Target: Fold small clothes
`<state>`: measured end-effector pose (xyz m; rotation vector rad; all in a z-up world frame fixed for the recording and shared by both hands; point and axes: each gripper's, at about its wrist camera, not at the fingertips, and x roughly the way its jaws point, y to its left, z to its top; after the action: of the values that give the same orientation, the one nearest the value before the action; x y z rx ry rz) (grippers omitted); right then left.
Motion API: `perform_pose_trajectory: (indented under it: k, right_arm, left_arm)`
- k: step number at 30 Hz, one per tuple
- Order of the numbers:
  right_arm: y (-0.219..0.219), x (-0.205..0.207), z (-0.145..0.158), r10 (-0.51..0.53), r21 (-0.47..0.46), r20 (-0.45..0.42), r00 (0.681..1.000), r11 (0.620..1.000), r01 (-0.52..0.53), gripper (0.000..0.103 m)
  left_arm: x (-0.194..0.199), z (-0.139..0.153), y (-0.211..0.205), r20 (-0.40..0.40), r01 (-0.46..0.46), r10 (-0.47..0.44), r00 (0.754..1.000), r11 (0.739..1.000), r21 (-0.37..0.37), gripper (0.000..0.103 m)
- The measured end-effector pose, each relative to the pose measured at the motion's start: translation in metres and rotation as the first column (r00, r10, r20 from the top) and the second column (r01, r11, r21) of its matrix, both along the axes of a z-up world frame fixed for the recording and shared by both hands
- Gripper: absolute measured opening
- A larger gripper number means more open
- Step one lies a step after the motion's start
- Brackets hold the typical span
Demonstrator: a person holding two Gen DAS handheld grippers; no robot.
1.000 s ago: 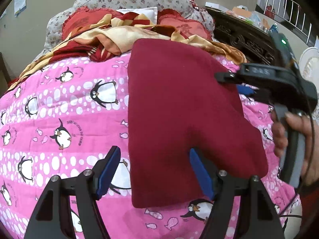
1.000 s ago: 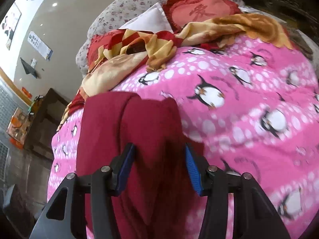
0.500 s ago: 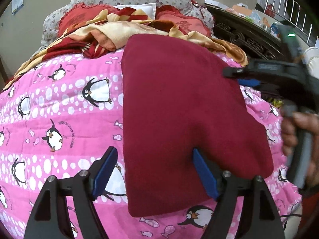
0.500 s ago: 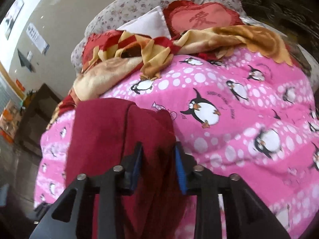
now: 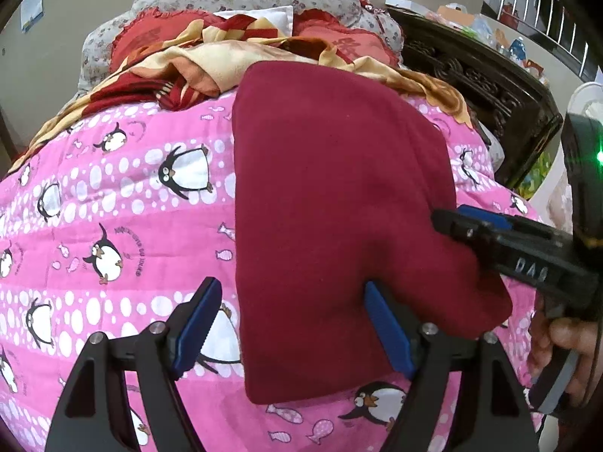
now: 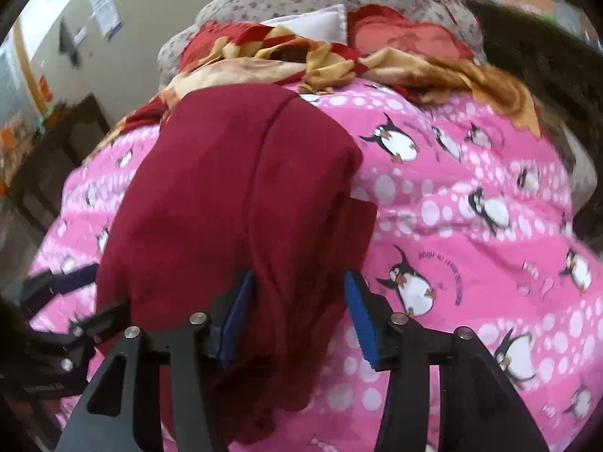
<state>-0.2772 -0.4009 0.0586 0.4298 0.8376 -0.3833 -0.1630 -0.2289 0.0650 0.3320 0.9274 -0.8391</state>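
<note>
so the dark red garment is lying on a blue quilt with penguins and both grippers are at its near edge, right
Not quite: the quilt is pink, not blue, as the left wrist view shows. The rest holds: the dark red garment lies on it, with the left gripper and the right gripper, its jaws opening around a fold, at the near edge.

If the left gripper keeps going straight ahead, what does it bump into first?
Probably the dark red garment: the left gripper stands open over its near left edge, with the pink penguin quilt underneath. Depth is hard to judge.

Even indoor light, fisheye bending and dark corners; the right wrist view is motion-blurred.
</note>
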Motion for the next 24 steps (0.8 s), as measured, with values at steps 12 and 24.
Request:
perform_pose_trajectory:
  k: [12,24]
  right_arm:
    - [-0.021,-0.010,-0.007,-0.044,0.181,0.099,0.994,0.983,0.026,0.082]
    - [-0.047,0.004,-0.039,-0.083,0.400,0.242,0.967,0.916,-0.022,0.093]
  left_arm:
    - [0.030,0.013,0.004,-0.081,0.014,-0.025,0.996,0.991,-0.130,0.083]
    - [0.063,-0.017,-0.020,-0.218,0.010,-0.049,0.975,0.984,-0.177,0.096]
